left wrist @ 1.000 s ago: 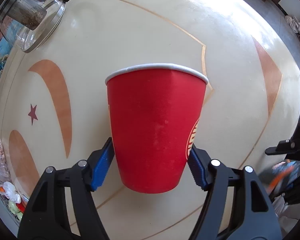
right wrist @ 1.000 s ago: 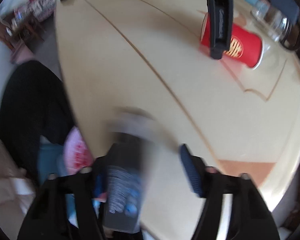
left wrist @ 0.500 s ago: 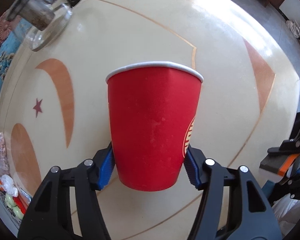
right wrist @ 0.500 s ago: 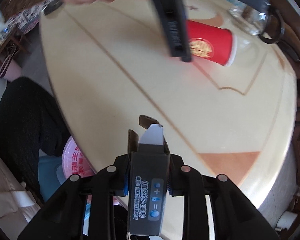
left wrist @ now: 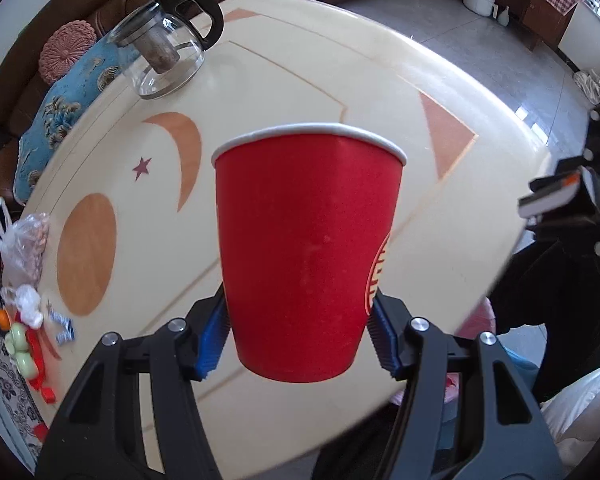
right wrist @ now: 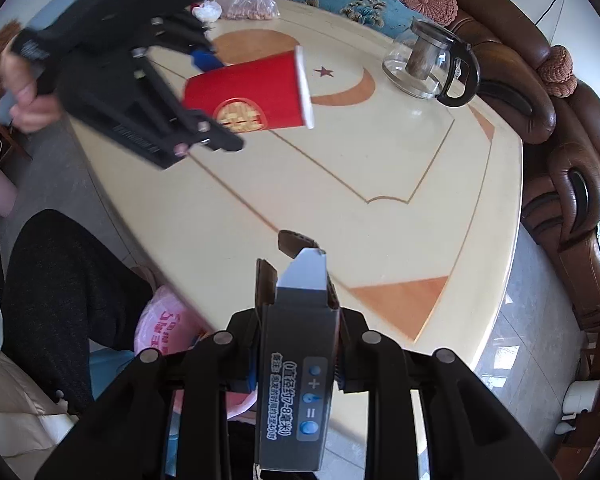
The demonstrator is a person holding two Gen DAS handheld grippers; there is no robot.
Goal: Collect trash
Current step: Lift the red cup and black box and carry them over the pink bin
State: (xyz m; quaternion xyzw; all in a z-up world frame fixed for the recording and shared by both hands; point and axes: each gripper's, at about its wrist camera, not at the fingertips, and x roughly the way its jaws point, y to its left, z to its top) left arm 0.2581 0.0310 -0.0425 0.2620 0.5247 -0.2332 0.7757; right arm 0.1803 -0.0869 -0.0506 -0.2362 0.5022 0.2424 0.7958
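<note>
We hold the red paper cup (left wrist: 308, 252) in our left gripper (left wrist: 296, 334), its fingers clamped on the base, lifted off the tabletop (left wrist: 300, 72). Our right gripper (right wrist: 296, 344) pinches a small grey carton (right wrist: 296, 376) above the pink-bagged bin (right wrist: 168, 328). Squeezing harder could crush the cup; we cannot see inside it. The glass teapot (left wrist: 168, 52) holds only its strainer.

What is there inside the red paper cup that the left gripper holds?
No view shows it. The red paper cup shows only its outer wall and white rim from the left wrist, and lies side-on in the right wrist view, its mouth turned away.
</note>
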